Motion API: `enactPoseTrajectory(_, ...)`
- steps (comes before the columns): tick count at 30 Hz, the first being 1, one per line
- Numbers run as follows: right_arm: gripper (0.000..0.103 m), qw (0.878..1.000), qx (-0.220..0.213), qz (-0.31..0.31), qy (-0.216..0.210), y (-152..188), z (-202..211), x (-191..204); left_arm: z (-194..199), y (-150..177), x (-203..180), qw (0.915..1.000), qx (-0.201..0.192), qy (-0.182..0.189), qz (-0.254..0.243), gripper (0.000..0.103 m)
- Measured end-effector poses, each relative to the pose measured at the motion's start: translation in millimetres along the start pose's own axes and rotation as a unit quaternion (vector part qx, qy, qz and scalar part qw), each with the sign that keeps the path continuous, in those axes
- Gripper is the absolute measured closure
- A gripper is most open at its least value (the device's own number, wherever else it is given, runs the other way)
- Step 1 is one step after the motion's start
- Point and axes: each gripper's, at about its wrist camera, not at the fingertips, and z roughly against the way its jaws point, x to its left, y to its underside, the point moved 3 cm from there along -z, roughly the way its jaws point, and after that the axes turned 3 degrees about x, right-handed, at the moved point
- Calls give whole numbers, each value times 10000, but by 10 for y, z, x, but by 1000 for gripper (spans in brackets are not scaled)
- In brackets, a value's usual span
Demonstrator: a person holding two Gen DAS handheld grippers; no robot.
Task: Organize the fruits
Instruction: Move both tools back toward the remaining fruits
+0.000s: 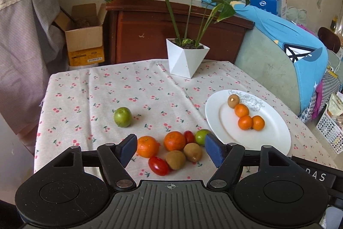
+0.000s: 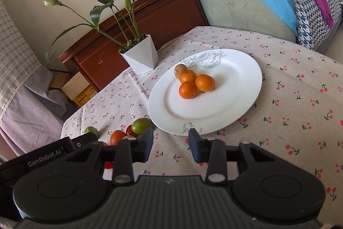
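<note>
In the left wrist view my left gripper is open, its blue pads apart over a cluster of loose fruit on the cherry-print cloth: two oranges, two kiwis, two red tomatoes and a green fruit. No pad touches any of them. Another green fruit lies alone farther left. The white plate at right carries three mandarins and a kiwi. My right gripper is open and empty, just short of the plate's near rim.
A white angular plant pot stands at the table's far edge, with a wooden cabinet and cardboard box behind. A sofa with blue cloth borders the right side. A white perforated basket sits beyond the right edge.
</note>
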Motion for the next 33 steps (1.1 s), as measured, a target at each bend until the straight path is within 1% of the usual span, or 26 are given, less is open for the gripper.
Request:
enactPoseTrajectory(5, 65, 9998, 120, 159, -7, 65, -42, 52, 17, 41, 183, 9997, 47, -214, 99, 33)
enactPoseTrajectory(9, 65, 9994, 218, 244, -102, 112, -89, 105, -8, 100, 342, 9985, 167, -493, 169, 33)
enactPoseTrajectory(14, 65, 9986, 318, 337, -254, 173, -176, 201, -44, 187, 528, 9967, 349, -618, 400, 33)
enactPoseTrajectory(19, 65, 9976, 409, 373, -421, 205, -312, 296, -55, 256, 547, 9968, 451, -586, 304, 33)
enactPoseTrajectory(26, 65, 9967, 391, 339, -629, 149, -454, 366, -80, 299, 452, 9983, 460, -365, 63, 33)
enactPoseTrajectory(30, 66, 9957, 426, 354, -744, 129, -532, 403, -117, 306, 403, 9986, 430, -299, -15, 34)
enactPoseTrajectory(33, 66, 9955, 446, 345, -757, 125, -590, 416, -145, 325, 388, 9985, 445, -328, -44, 36)
